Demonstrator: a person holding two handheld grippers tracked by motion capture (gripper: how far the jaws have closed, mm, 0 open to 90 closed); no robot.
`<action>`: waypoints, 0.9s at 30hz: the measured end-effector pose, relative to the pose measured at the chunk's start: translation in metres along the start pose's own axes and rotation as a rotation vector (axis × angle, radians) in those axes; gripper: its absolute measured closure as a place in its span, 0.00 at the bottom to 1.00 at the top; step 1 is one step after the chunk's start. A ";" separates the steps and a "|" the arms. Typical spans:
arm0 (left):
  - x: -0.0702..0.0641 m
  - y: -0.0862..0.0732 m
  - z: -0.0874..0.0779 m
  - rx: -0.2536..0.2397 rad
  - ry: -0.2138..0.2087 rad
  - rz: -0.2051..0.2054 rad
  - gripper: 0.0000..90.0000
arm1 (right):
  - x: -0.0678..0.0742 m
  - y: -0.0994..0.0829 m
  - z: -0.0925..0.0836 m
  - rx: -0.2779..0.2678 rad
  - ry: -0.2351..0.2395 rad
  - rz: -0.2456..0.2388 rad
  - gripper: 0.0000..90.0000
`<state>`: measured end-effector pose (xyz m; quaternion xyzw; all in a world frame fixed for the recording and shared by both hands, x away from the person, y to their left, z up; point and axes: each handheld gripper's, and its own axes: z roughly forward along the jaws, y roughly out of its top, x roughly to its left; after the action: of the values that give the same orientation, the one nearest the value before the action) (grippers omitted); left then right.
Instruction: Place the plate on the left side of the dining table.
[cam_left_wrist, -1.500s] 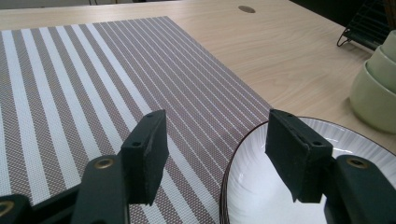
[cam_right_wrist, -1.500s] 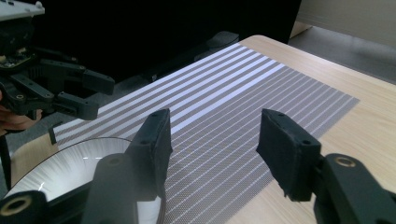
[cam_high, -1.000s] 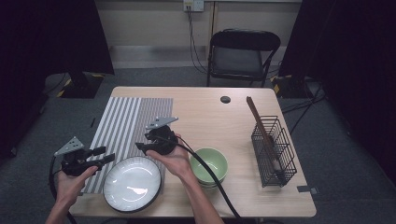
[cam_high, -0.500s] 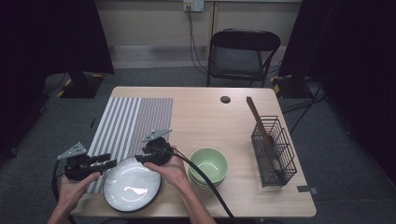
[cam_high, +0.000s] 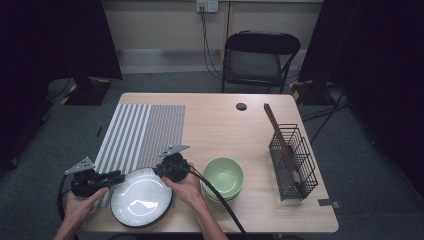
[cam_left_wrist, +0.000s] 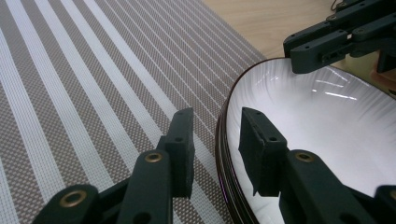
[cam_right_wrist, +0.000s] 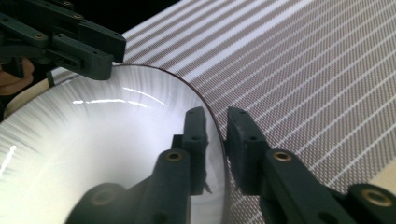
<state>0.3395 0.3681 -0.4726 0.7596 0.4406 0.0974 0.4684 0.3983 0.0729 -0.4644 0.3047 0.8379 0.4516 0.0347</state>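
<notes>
- Plate (cam_high: 141, 197), white with a dark rim, is seen on the counter (cam_high: 225, 125) near its front edge, its left part lying over the corner of the striped mat (cam_high: 140, 132).
- Left gripper (cam_high: 116, 177) is placed at the plate's left rim; in the left gripper view the rim (cam_left_wrist: 223, 154) stands between the two jaws of the gripper (cam_left_wrist: 215, 149), one outside over the mat (cam_left_wrist: 93, 93) and one inside over the white surface (cam_left_wrist: 336, 121). The jaws have just been closing, yet a gap is seen on both sides (not clamped).
- Right gripper (cam_high: 161, 171) is placed at the plate's upper right rim; in the right gripper view its jaws (cam_right_wrist: 215, 140) straddle the rim (cam_right_wrist: 219, 154) and have just been closing. The inner jaw looks close against the plate; whether the pads press cannot be told.
- Green bowls (cam_high: 223, 176), stacked, are seen just right of the plate.
- Wire basket (cam_high: 294, 161) is set well apart at the right, with a brown stick (cam_high: 280, 136) leaning in it.
</notes>
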 end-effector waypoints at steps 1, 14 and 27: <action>0.000 0.000 0.000 0.003 -0.006 0.001 0.74 | -0.001 -0.002 0.001 0.001 0.000 0.004 0.89; 0.000 -0.003 0.001 -0.002 -0.040 0.006 0.93 | -0.002 -0.005 0.000 -0.001 -0.001 0.014 0.93; 0.002 -0.003 -0.001 -0.020 -0.050 0.009 0.94 | -0.003 -0.004 -0.005 -0.017 0.008 0.038 0.96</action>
<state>0.3384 0.3706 -0.4750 0.7591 0.4244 0.0849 0.4862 0.3975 0.0660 -0.4657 0.3184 0.8281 0.4606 0.0255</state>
